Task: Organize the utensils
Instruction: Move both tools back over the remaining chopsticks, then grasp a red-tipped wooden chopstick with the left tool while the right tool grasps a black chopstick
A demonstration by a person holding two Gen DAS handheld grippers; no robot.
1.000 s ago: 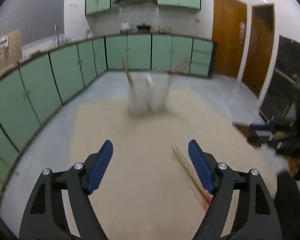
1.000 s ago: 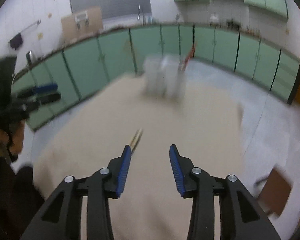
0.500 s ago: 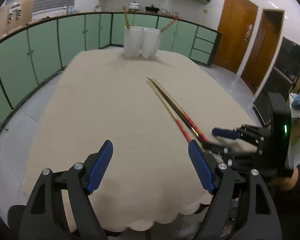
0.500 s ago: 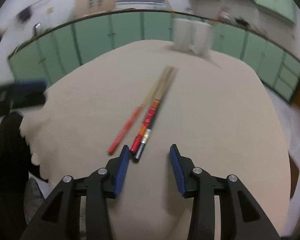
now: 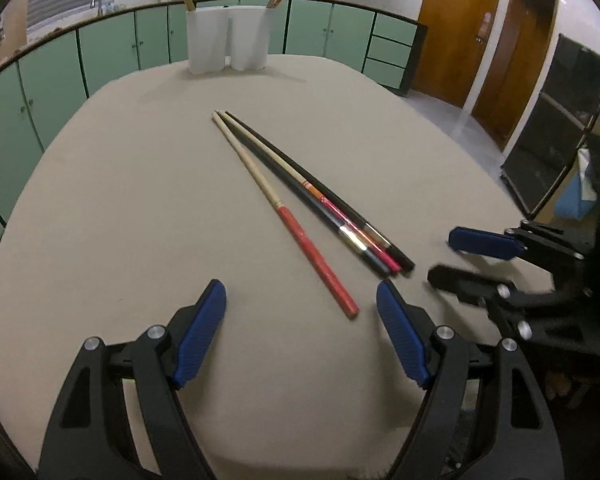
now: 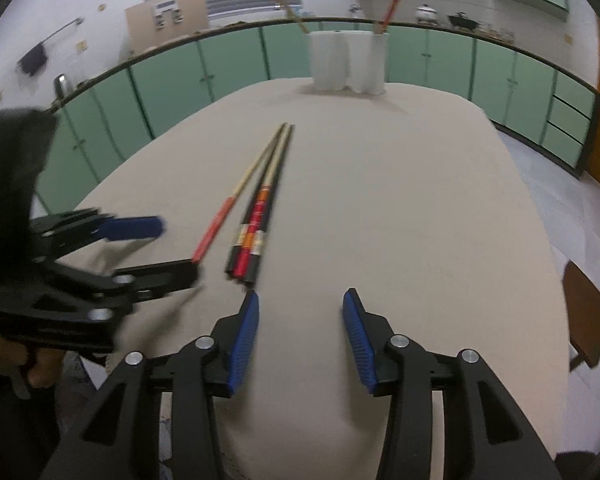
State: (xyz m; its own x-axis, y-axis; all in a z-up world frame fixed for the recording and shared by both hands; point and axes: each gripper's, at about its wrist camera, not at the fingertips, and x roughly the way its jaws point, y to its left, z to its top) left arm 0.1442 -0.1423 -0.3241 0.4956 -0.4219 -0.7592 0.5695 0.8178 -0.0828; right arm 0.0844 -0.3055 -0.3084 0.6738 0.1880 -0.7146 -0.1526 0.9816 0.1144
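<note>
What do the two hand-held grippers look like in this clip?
Both match. The left hand-held gripper and the right hand-held gripper each have black angular plastic fingers with cut-out frames and silver pivot screws. The fingertips carry ribbed blue pads. Each sits on a black handle block; no cables or markings show.

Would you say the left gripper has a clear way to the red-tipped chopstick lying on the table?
Probably yes: the red-tipped chopstick ends just ahead of the open left gripper, nothing lies between them, and the right gripper sits off to the side.
</note>
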